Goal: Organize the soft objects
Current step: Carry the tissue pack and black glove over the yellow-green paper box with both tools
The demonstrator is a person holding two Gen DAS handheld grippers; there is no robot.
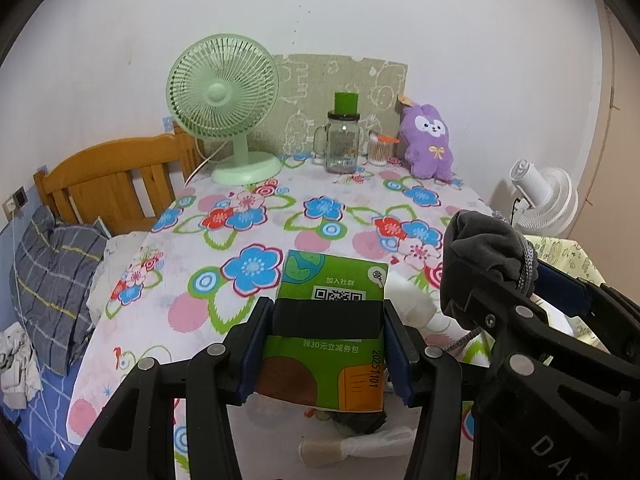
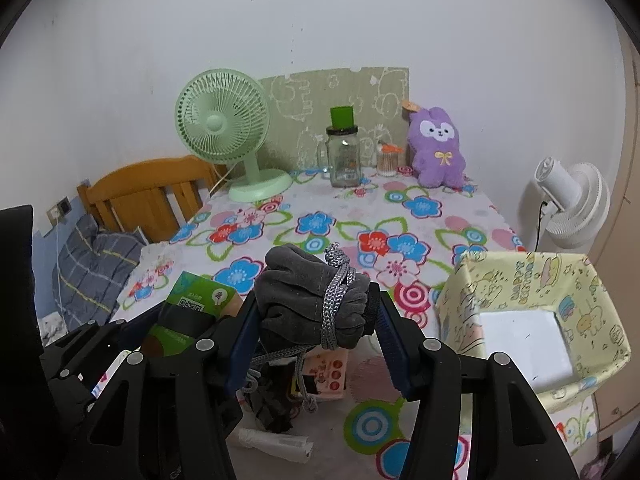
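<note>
Both grippers are held above the table (image 2: pixel 496 216), which is covered by a flower-print cloth and serves as the reference landmark here.

The left gripper (image 1: pixel 326 340) is partly closed, its blue pads pressing both sides of a green tissue packet (image 1: pixel 332 320) with a black band across it and a printed code on the face. The packet is clear of the table, over its near edge.

The right gripper (image 2: pixel 316 320) is likewise partly closed, clamped on a grey cloth pouch (image 2: pixel 312 296) wound with a grey braided cord (image 2: pixel 338 300). The pouch sits between the pads, raised above the near part of the table; loose cord ends hang below it.

Under the grippers, at the table's near edge, lie further small items: a crumpled white plastic wrapper (image 2: pixel 276 442), a dark cloth item (image 2: pixel 272 408) and a pink-printed packet (image 2: pixel 328 372) (details partly hidden by the gripper frames).

At the table's right near corner stands an open yellow cartoon-print fabric box (image 2: pixel 576 280), its white base visible.

Along the table's far edge, against the wall: a green desk fan (image 2: pixel 224 128), a glass jar (image 2: pixel 343 156) with a green cap, a small cotton-swab holder (image 2: pixel 388 162) and a purple plush rabbit (image 2: pixel 438 152).

Off the table's left side is a wooden bed headboard (image 2: pixel 148 188); off its right, a white fan (image 2: pixel 572 204).
</note>
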